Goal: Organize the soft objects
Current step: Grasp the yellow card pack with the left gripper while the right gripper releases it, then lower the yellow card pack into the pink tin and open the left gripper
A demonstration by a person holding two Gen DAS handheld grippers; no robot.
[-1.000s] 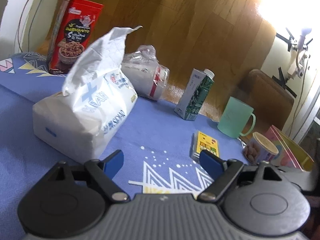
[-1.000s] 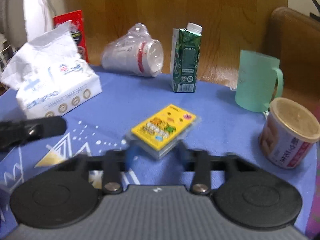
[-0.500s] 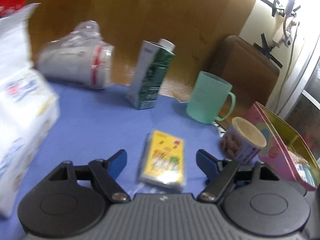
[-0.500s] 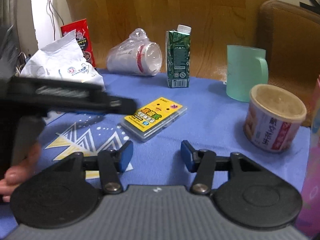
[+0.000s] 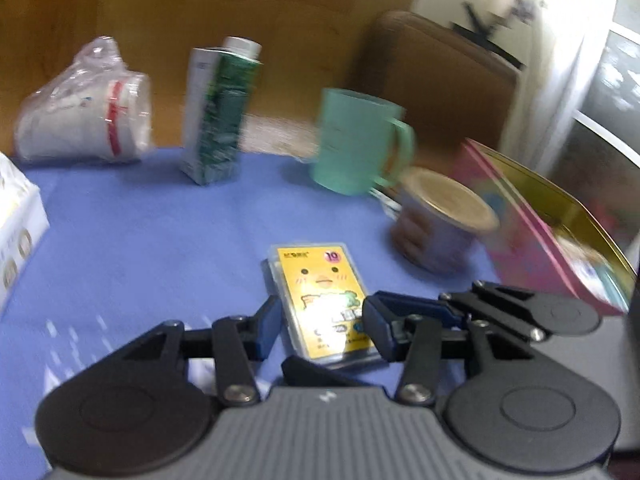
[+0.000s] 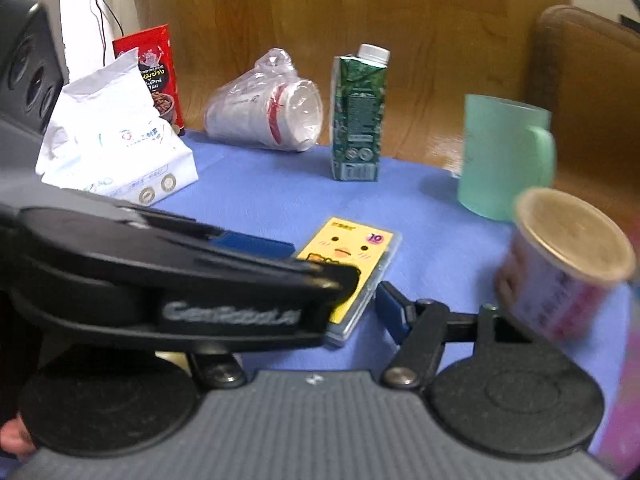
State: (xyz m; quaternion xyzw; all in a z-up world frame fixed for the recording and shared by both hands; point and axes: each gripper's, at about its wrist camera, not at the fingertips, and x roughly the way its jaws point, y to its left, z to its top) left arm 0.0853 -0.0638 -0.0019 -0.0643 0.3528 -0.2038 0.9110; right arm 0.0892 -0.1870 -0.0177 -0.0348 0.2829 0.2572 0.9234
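Left wrist view: left gripper [image 5: 320,322], jaws just closed, clamps the yellow card pack [image 5: 322,300] lying on the blue tablecloth [image 5: 160,232]. Right gripper [image 6: 340,296], just opening, straddles the same pack without pressing it.

Blue-clothed table [image 6: 264,196] with yellow packet [image 6: 352,256]

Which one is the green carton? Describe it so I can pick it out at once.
Start at the blue tablecloth and look along its far edge, by the wooden backdrop. The green carton stands upright there, between the bagged stack of cups lying on its side and the mint mug. It alone has a white screw cap.
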